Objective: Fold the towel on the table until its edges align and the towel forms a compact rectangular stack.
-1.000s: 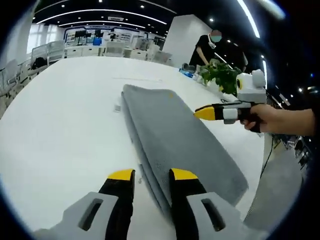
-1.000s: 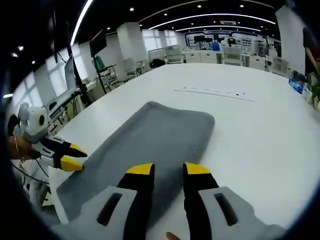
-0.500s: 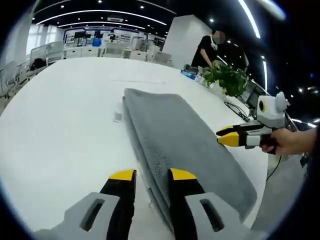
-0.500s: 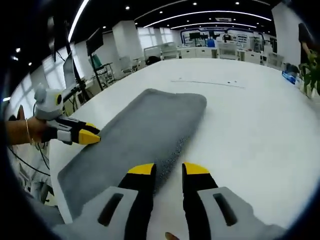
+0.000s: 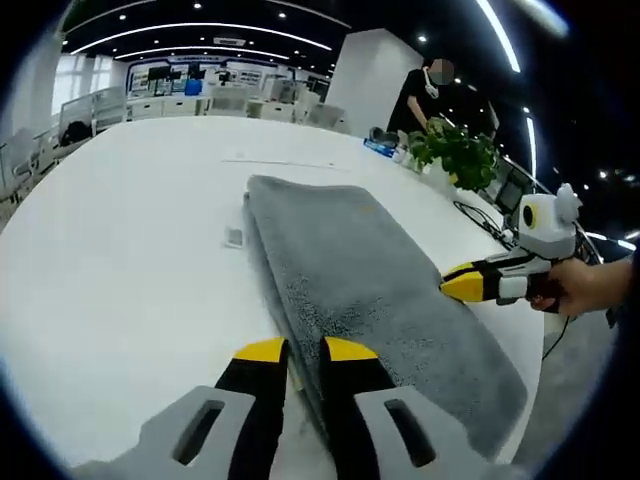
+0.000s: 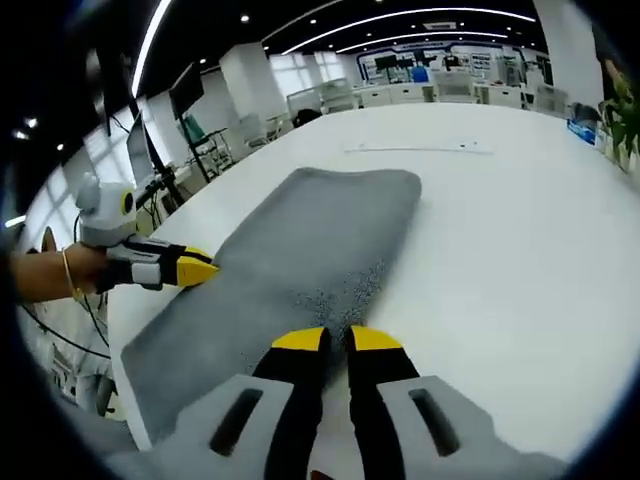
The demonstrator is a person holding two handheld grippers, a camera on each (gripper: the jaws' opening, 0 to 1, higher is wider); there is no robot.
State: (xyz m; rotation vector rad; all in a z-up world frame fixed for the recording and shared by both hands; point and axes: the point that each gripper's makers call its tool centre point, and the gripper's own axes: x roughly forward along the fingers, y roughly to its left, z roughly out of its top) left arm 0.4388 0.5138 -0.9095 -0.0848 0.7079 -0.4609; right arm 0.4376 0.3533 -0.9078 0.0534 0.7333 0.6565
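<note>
Both grippers' jaws have narrowed onto the towel's (image 5: 370, 280) long edges.

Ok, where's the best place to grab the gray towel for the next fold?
Probably a short end of the towel, pinching its stacked edge from the table side. It lies as a long, flat, layered strip, so lifting one end over to the other would likely halve it.

The towel (image 5: 370, 280) is grey, matt, nubbly terry cloth, lying on a smooth white tabletop (image 5: 130, 240) with a faint sheen, while each hand-held gripper (image 5: 296, 352) looks like grey and yellow plastic.
</note>
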